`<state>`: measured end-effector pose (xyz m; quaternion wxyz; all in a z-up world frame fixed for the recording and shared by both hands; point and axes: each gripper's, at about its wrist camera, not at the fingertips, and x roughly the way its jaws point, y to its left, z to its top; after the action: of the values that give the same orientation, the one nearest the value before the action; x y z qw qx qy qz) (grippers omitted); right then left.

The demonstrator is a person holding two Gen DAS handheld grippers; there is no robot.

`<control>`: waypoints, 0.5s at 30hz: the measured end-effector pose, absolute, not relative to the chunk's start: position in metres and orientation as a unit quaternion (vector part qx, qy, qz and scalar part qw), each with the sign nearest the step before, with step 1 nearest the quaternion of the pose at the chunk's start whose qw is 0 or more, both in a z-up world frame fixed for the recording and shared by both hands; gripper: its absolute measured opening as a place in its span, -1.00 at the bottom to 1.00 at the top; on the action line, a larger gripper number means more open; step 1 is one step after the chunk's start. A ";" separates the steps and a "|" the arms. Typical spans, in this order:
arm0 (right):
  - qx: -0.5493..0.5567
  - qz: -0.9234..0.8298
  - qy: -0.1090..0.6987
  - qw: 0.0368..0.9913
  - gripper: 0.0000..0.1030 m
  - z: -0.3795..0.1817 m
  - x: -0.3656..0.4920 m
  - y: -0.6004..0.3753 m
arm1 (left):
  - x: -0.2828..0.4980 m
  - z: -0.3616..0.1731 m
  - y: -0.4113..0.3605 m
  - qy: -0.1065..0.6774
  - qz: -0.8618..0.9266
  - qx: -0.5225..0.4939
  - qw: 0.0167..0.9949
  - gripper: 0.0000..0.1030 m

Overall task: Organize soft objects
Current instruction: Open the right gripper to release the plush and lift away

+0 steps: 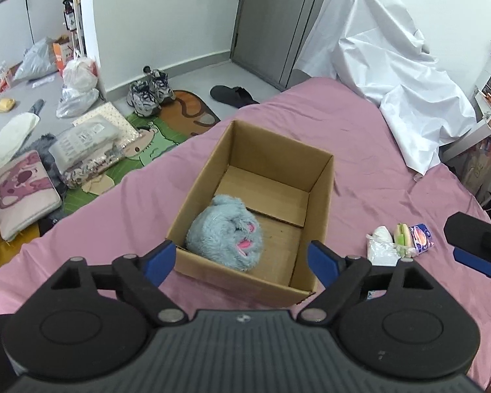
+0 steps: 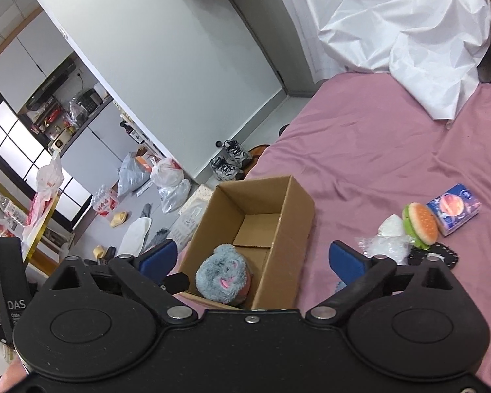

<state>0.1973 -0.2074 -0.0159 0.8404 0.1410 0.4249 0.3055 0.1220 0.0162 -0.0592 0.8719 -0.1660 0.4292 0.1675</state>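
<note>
Right hand-held gripper (image 2: 252,262) spread wide and empty, nearer than the equally open, empty left hand-held gripper (image 1: 242,262) to the burger toy (image 2: 420,224), at two o'clock, tipped on edge on the bed (image 2: 376,150), beyond the box (image 2: 298,216).
</note>
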 end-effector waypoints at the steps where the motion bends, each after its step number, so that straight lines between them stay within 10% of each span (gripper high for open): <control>1: 0.140 0.305 0.424 0.842 1.00 -0.015 0.197 -0.210 | 0.121 -0.057 0.014 0.426 0.168 -0.163 0.874 0.77; 15: 0.152 0.281 0.404 0.857 1.00 -0.004 0.196 -0.255 | 0.117 -0.026 -0.021 0.390 0.155 -0.136 0.897 0.99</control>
<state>0.1956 -0.2548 -0.0037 0.8572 0.1523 0.4041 0.2806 0.1168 -0.0208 -0.0257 0.8975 -0.1356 0.3902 0.1545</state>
